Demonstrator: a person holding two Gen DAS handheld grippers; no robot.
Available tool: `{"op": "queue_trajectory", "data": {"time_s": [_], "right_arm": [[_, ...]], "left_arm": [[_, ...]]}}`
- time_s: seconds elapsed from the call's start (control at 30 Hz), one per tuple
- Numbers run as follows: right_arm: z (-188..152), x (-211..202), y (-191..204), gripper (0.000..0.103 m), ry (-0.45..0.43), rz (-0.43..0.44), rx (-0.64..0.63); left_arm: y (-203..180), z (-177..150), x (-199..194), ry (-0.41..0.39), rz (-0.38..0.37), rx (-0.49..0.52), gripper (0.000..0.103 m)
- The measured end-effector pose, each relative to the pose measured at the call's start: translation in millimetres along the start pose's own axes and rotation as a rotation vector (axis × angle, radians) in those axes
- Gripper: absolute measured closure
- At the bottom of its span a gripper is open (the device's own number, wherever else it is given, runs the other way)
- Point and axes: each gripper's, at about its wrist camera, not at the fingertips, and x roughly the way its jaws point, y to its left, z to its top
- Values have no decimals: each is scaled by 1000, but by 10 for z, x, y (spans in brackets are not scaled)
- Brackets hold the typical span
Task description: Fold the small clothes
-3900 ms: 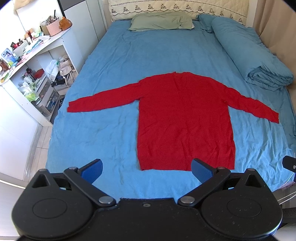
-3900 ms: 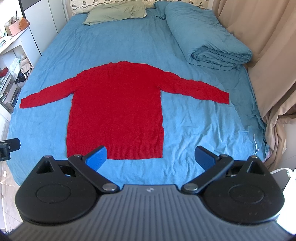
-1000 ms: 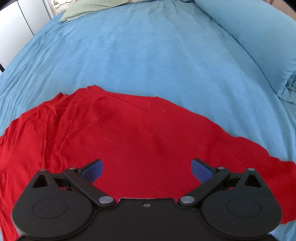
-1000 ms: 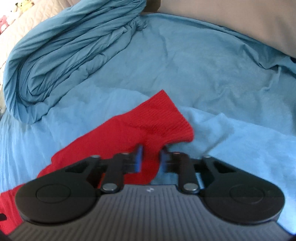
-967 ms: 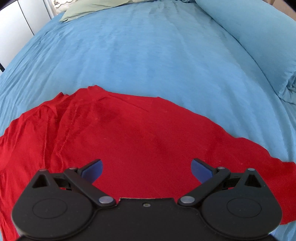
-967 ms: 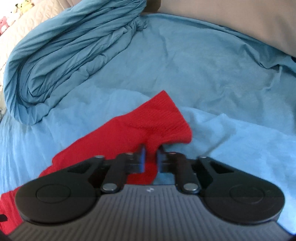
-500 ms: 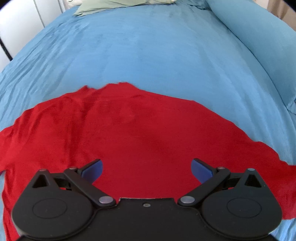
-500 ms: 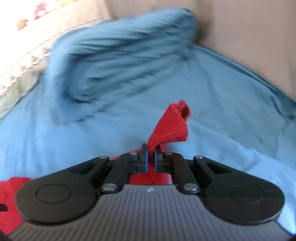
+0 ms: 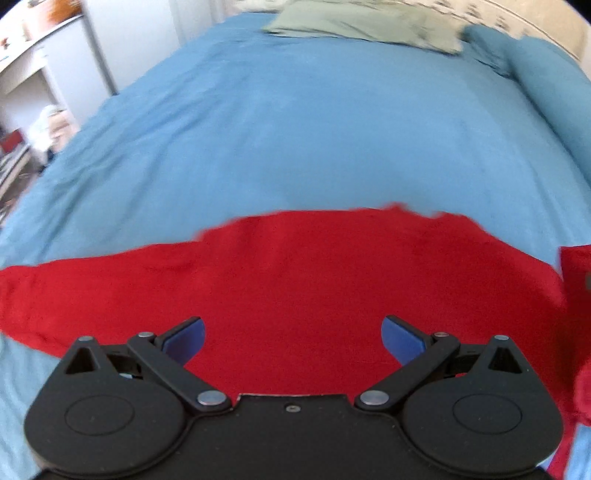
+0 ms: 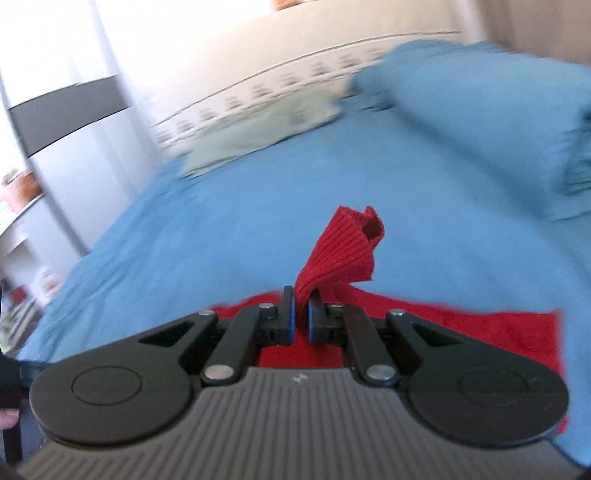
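Observation:
A red long-sleeved sweater (image 9: pixel 295 280) lies flat on the blue bed sheet (image 9: pixel 295 129). My left gripper (image 9: pixel 291 338) is open and empty, hovering over the sweater's upper body. My right gripper (image 10: pixel 301 319) is shut on the ribbed cuff of the right sleeve (image 10: pixel 343 251) and holds it lifted above the sweater's body (image 10: pixel 480 332). The lifted sleeve shows at the right edge of the left wrist view (image 9: pixel 576 295).
A green pillow (image 9: pixel 362 26) lies at the head of the bed. A rolled blue duvet (image 10: pixel 480 122) runs along the right side. White shelves and a cabinet (image 9: pixel 44 85) stand left of the bed.
My right gripper has lifted the sleeve cuff and carried it left, over the sweater's body. My left gripper has shifted slightly and stays open.

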Motion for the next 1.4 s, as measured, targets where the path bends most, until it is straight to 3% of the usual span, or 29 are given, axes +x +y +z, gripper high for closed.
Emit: {"op": "queue_trajectory", "data": {"time_s": [0.2,0.3,0.37,0.4,0.43,0.47,0.5,0.6,0.77,0.93,1.13,1.17,1.23,1.3,1.4], "right_arm": [[-518,598,897,82,90,106,-66],[-715,794,1127,81,144,119,-117],[-811,874,1197,73,176,90,-164],[-902,844,1280,50,192,68,-194],[-942,836,1323,17,198,49,-231],[-999,765,1323,8,185,36,-268],[-1068,679,1339,6,151,35,-319],[-1163,437,1255,6,135,5,-409],[-1127,174,808,6,146,-74,-381],[-1117,-64,410,6,135,-120,-331],[-1101,25,268,6,142,-132,-335],[-1094,41,263,6,141,-131,-334],[-1085,58,313,6,137,-135,-334],[-1074,66,342,6,133,-136,-332],[-1047,137,402,6,132,-129,-330]], "left_arm": [[896,-26,127,8,40,-50,0],[1088,-64,223,26,27,-68,0],[1124,-60,256,29,-2,-76,0],[1126,-42,270,27,-24,-76,0],[1102,-33,240,25,-41,-74,0],[1087,-3,244,21,-61,-68,0],[1072,26,241,16,-81,-61,0],[914,131,294,25,-185,-17,0],[503,117,443,25,-349,92,2],[233,-71,693,94,-412,122,25],[93,-251,801,98,-405,152,31],[93,-253,812,99,-394,146,37],[110,-234,834,103,-351,145,72],[153,-211,836,112,-365,127,87],[138,-168,807,115,-361,150,90]]}}
